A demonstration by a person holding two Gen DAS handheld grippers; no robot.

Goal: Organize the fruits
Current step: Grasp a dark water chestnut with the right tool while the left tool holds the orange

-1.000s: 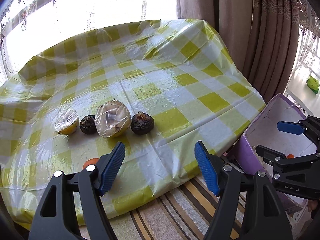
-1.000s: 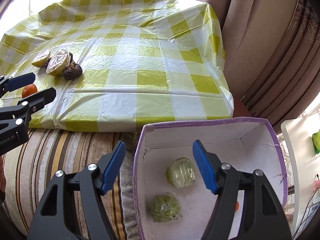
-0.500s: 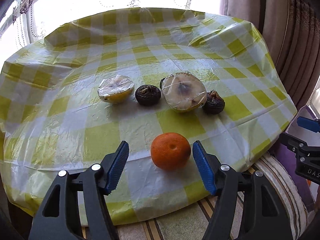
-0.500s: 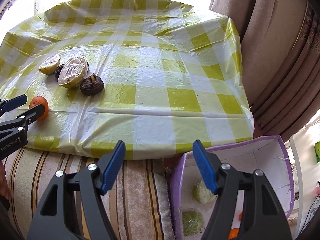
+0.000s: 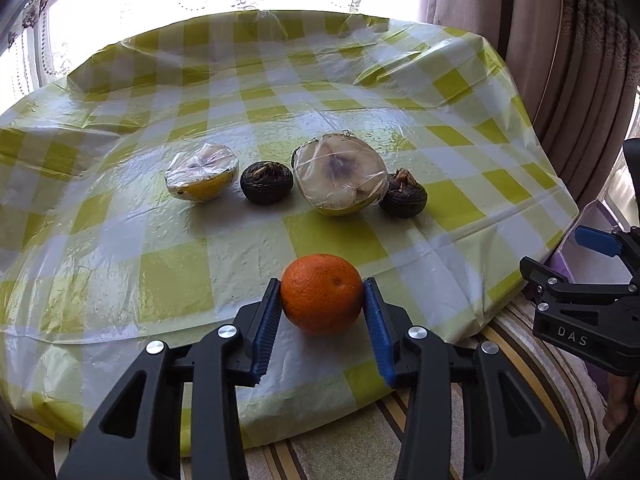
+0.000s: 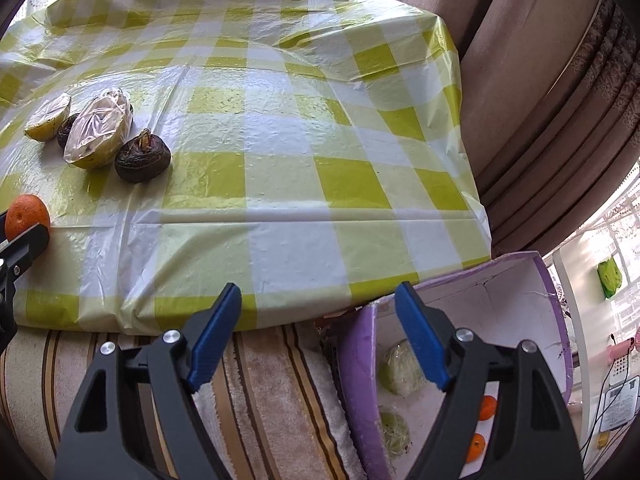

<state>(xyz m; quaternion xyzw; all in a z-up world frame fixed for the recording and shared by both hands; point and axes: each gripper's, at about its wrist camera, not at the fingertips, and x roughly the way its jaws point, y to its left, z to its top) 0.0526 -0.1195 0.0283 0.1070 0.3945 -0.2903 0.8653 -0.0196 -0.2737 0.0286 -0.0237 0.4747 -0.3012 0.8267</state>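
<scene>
Left wrist view: left gripper [image 5: 322,322] clamped on the round orange tangerine [image 5: 322,293], lower centre, atop the yellow-and-white checked plastic tablecloth [image 5: 256,128]; right edge cuts off the right gripper [image 5: 560,258].

Right wrist view: right gripper [image 6: 318,330] empty, jaws opening; lower right, purple-rimmed cardboard box [image 6: 516,276], contents partly hidden behind one finger; tangerine half-cut at left edge.

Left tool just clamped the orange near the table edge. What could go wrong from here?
1. The orange is round and held only at its sides by the left tool; it may slip out and roll off the near table edge.
2. The right tool, jaws opening with nothing between them, sits between the table and the purple box; the two tools might collide on the way over.
</scene>
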